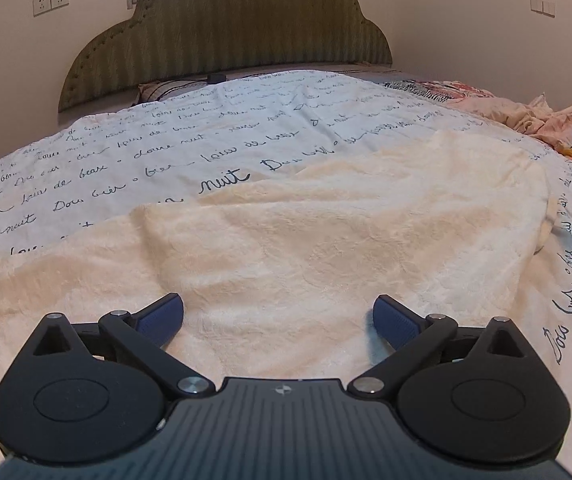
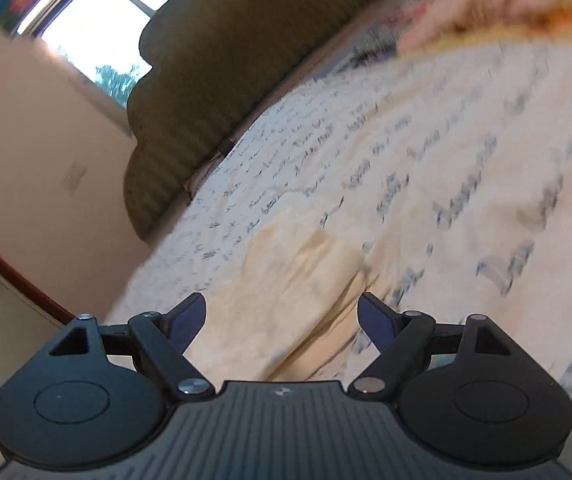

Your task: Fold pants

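Left wrist view: one cream pants (image 1: 326, 232) garment on the script-printed bedspread (image 1: 165, 136), left gripper (image 1: 277, 316) jaws wide above it. Right gripper (image 2: 281, 316) jaws also wide, holding nothing.

The pants (image 1: 326, 232) lie on the bed cover (image 1: 205, 128) near its front edge, the headboard (image 1: 225, 32) behind.

You can read looping dark cursive handwriting printed in slanting rows all over the white bedspread (image 1: 213, 136). In your left wrist view the clearest word is "nuit", just above the cream fabric's edge, with "de beaux" and what looks like "Doux" further along the rows. Most other words are too loose to make out. In your right wrist view the same script on the bedspread (image 2: 466, 168) is blurred and unreadable.
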Action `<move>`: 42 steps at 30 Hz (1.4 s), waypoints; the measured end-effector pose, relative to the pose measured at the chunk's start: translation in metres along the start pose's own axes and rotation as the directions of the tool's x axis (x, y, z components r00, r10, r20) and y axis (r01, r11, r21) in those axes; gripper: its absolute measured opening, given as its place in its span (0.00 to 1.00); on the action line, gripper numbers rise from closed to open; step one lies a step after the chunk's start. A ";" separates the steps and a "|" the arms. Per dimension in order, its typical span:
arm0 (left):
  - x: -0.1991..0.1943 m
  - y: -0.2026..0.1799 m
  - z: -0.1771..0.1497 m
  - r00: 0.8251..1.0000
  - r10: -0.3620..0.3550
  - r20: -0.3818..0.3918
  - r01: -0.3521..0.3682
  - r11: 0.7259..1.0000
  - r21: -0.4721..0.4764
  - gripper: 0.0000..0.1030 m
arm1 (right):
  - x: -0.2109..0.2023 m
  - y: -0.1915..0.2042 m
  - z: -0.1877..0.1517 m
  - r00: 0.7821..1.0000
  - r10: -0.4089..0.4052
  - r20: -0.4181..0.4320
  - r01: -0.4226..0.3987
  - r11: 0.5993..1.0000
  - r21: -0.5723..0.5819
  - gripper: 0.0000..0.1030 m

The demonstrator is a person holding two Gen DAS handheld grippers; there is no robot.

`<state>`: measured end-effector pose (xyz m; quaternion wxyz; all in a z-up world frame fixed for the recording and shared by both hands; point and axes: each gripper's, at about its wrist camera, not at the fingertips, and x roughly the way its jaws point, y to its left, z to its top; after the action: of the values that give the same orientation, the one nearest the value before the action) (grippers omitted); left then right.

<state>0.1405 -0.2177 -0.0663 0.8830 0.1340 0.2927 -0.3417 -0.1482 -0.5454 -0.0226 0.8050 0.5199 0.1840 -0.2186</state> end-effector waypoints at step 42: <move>0.020 0.111 -0.017 0.710 -0.577 0.404 0.582 0.157 -0.798 1.00 | 0.066 0.175 -0.151 0.994 0.109 -0.012 -0.057 0.424 -0.904 0.12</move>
<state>0.2208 -0.1401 -0.0883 0.6127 -0.4746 0.4512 -0.4425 -0.0085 -0.3533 0.0161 0.9720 0.0123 0.2271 -0.0590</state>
